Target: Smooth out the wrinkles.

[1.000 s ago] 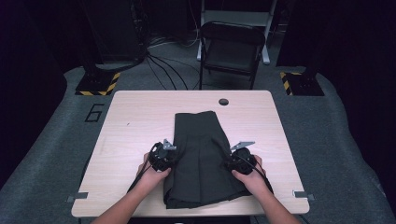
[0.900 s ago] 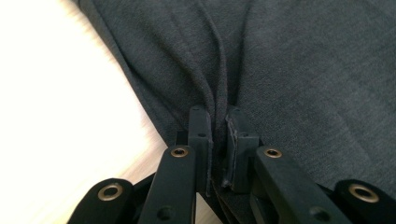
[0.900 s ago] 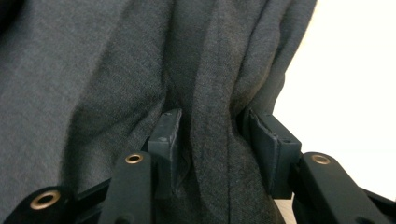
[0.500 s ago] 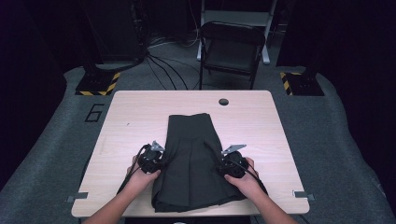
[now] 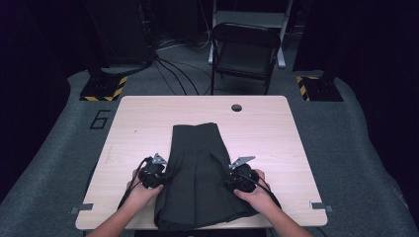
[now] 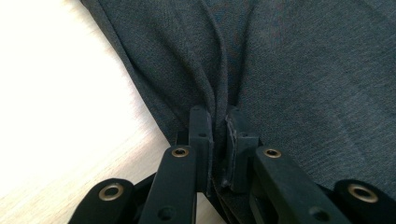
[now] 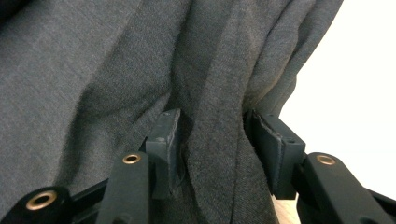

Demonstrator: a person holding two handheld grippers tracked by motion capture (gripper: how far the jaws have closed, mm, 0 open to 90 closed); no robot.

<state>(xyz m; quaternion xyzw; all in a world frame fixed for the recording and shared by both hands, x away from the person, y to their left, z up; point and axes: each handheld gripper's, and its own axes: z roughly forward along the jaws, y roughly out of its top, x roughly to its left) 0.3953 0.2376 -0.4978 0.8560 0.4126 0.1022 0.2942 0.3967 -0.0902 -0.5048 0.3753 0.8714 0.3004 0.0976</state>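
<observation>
Item: dark grey garment [image 5: 197, 177], pleated, apparently a skirt, laid flat on the pale wooden table [image 5: 276, 133]. Position: centre of the near half of the table, narrow band end pointing away from the person, wider hem end reaching the near edge and slightly overhanging it. Left tool [image 5: 157, 178]: at the garment's left edge, held in the person's left hand [image 5: 141, 190]; in the left gripper view [image 6: 219, 123] its two black jaws stand almost together, with a gathered fold of the cloth [image 6: 289, 70] pinched tight between the pads, creases running away from the clamp; bare table surface [image 6: 51, 116] lies to the left of the cloth there. Left tool state: narrow, clamped on the garment. Right tool [image 5: 236, 180]: at the garment's right edge, held in the right hand [image 5: 257, 192]; in the right gripper view [image 7: 212, 140] the jaws stand moderately apart, with a thick bunched fold of the cloth [image 7: 93, 70] lying between them. The left pad touches the fabric; whether the right pad presses on it cannot be told. Surroundings: round hole [image 5: 236, 107] near the far edge of the table; black folding chair [image 5: 244, 54] beyond the table; dark carpeted floor [image 5: 346, 148] with the marked numeral 6 [image 5: 100, 119] at left; cables [image 5: 170, 74] on the floor behind.
</observation>
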